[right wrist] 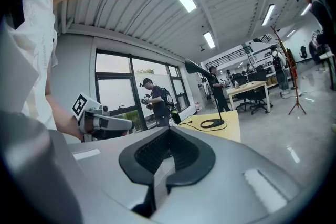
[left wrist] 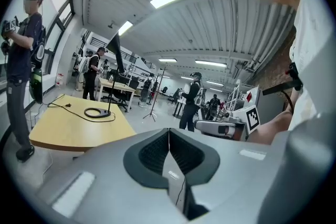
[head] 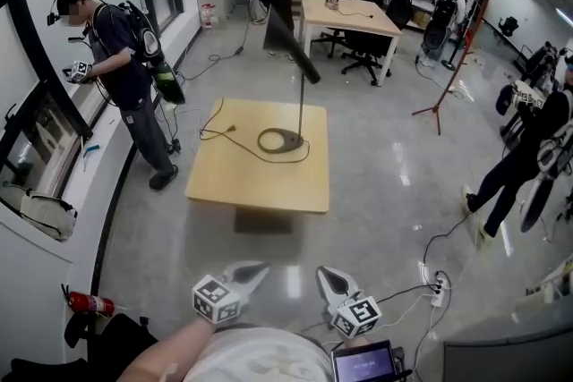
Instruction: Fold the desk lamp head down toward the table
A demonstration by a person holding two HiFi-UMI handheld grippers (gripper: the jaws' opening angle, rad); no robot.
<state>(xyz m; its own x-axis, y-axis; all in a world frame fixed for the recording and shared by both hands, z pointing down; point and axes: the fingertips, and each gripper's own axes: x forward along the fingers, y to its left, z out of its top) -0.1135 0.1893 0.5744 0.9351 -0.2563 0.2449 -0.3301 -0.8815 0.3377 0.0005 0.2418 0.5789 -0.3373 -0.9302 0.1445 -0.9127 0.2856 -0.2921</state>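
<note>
On the table (head: 260,183): desk lamp (head: 301,107), head (head: 291,47) up.
Hold: the head; likely light, stiff-hinged.
Left gripper (head: 258,267), right gripper (head: 325,274): closed, empty.

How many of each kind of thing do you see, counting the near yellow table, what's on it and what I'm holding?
Table: 1
Desk lamp: 1
Cord: 1
Hand-held grippers: 2, the left hand-held gripper and the right hand-held gripper
Total: 5

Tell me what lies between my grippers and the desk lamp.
Head view: only bare floor and the table's bare near half separate the left gripper and right gripper from the lamp.
</note>
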